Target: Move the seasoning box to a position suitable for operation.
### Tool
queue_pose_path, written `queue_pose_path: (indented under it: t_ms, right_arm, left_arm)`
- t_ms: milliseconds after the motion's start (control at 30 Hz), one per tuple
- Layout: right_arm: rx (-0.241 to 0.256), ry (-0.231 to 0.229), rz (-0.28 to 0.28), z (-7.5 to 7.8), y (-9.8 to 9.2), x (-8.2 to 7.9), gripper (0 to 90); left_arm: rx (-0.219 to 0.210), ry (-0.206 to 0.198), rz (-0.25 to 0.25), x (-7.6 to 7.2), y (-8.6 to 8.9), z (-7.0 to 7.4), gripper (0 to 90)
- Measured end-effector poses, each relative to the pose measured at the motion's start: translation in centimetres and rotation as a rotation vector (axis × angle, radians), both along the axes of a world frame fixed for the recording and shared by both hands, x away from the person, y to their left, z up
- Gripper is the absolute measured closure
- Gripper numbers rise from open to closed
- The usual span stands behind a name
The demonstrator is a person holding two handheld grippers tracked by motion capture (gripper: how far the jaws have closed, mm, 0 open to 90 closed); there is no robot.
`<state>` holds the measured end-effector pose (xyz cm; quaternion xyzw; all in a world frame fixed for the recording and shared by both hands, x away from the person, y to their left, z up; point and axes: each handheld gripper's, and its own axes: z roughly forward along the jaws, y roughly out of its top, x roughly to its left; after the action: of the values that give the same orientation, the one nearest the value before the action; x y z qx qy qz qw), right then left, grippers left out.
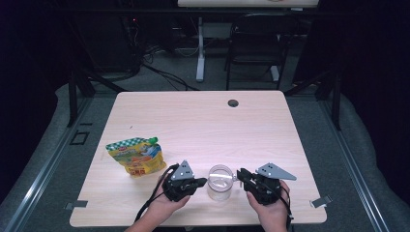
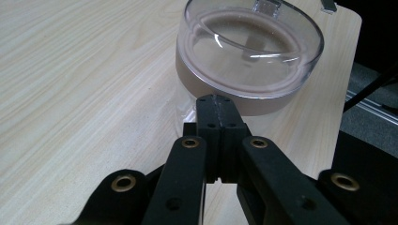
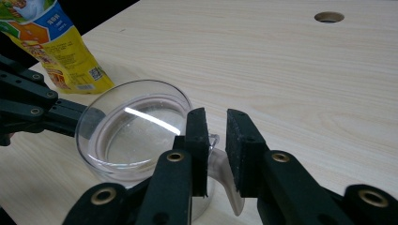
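Note:
A clear cup (image 1: 220, 182) with a side handle stands near the table's front edge, between my two grippers. In the left gripper view the cup (image 2: 248, 51) is just beyond my left gripper (image 2: 217, 101), whose jaws are shut together with nothing between them, tips at the cup's wall below the rim. My left gripper (image 1: 203, 182) sits at the cup's left. My right gripper (image 1: 240, 175) is at its right. In the right gripper view my right gripper (image 3: 217, 117) has its jaws closed narrowly on the cup's handle (image 3: 220, 168), beside the cup (image 3: 136, 131).
A yellow-green spouted pouch (image 1: 137, 155) lies on the light wooden table (image 1: 203, 125) to the left of the cup, seen as the pouch (image 3: 56, 47) in the right gripper view. A cable hole (image 1: 233, 103) is at the far edge. A chair (image 1: 256, 43) stands beyond the table.

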<state>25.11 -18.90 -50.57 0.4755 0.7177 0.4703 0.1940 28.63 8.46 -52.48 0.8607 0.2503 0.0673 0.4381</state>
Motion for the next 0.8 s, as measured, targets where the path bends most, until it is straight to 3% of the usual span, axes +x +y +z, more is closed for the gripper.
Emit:
queue_pose_path:
  t_ms: [800]
  right_arm:
    - [-0.007, -0.006, -0.009, 0.02, 0.09, -0.05, 83.3]
  left_arm:
    - [-0.026, -0.003, -0.011, -0.16, 0.01, 0.40, 90.0]
